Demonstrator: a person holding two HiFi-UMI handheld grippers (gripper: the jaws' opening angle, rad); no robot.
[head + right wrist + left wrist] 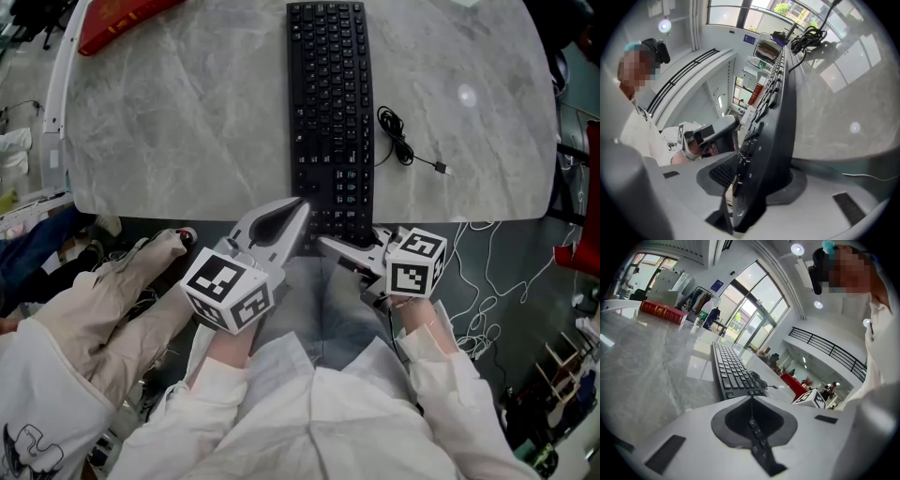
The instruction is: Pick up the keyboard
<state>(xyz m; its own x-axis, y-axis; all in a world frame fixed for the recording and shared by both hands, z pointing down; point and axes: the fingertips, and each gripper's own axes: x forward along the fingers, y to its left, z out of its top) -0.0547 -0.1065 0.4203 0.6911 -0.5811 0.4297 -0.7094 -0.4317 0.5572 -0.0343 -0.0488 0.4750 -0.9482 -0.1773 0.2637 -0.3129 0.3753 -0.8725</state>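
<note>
Keyboard (330,103): black, full-size; lay lengthwise down the middle of the marble table (187,112), near end jutting past the table's near edge
Right gripper (330,246): clamped on that overhanging near end, one jaw on the key face, the other under the base
Left gripper (298,208): clenched tight on nothing; tips sat just over the keyboard's near left corner
Step in hand: judged as settling the grip ahead of the lift; far end looked to rest flat on the table
Lift, advice: called for a firm squeeze first, then a slow level rise; long body held by one end, so apt to droop and pivot at the far end
Second hold, advice: would have gained from the left jaws parted and set on the left edge, a little further up
Cable (403,141): black, loosely coiled just beside the keyboard's right edge, plug lying free; likely to trail, slack to be watched
Surface: grey-veined, smooth, glossy, round-cornered; little friction expected, so more apt to let the keyboard slide than tip
Red book (117,21): at the far left corner, well apart from the keyboard
Floor: dark, with white cords (478,281) strewn to the right of the table
Room: tall glazed frontage, upper gallery with dark railing, round ceiling lights
</note>
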